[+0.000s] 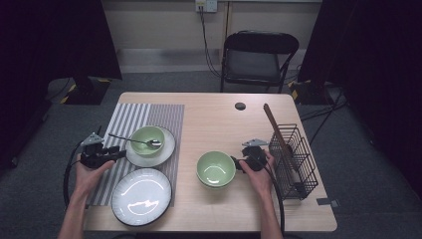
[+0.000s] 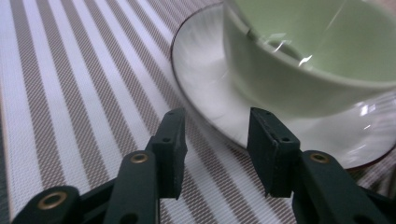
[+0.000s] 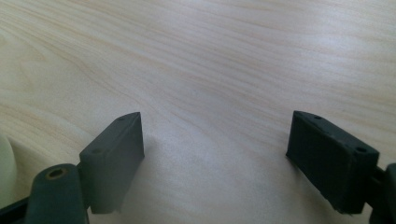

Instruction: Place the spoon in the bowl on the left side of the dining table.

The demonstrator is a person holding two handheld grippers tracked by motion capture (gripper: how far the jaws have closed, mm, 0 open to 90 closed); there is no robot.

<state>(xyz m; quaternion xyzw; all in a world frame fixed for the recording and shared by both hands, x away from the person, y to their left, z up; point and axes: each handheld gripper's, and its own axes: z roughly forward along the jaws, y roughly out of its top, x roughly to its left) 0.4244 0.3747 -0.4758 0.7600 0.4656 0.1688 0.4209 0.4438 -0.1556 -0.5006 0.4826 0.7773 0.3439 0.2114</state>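
The left gripper (image 1: 115, 155) lies low over the striped mat (image 1: 130, 119), its jaws parted and bare, pointing toward 3 o'clock at the saucer (image 1: 166, 147); their tips sit just short of its rim. On that saucer stands a green bowl (image 1: 147, 137) with a spoon (image 1: 133, 140) across it. The left forearm comes up from 6 o'clock. The right gripper (image 1: 240, 163) sits at 3 o'clock of the second bowl (image 1: 215, 168), jaws spread wide over bare table (image 1: 214, 119), gripping nothing.
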